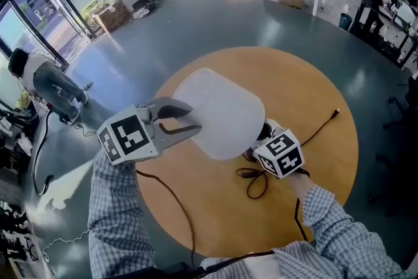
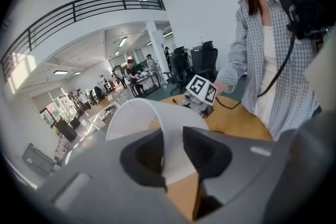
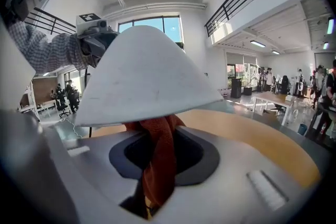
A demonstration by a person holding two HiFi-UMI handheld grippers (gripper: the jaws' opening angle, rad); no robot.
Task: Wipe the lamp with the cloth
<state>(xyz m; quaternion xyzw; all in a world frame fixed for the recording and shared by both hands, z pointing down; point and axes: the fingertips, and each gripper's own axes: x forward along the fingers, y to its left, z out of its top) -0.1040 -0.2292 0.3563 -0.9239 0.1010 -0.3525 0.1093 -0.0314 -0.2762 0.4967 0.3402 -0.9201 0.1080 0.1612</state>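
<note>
The lamp's white cone shade [image 1: 219, 111] stands tilted over the round wooden table [image 1: 313, 95]. My left gripper [image 1: 186, 119] holds the shade at its left rim, one finger over the wall and one under it. In the left gripper view the shade wall [image 2: 173, 160] fills the gap between the pads of that gripper [image 2: 173, 152]. My right gripper [image 1: 261, 140] reaches under the shade's right rim, its tips hidden there. In the right gripper view its jaws [image 3: 160, 152] are shut on a red cloth [image 3: 160, 165] that hangs between them, its top tucked below the shade [image 3: 142, 71].
A dark cable [image 1: 255, 183] loops on the table beside my right gripper and runs off toward the right edge. The table is small, with grey floor all round it. A person [image 1: 39, 78] bends over at the far left by the windows.
</note>
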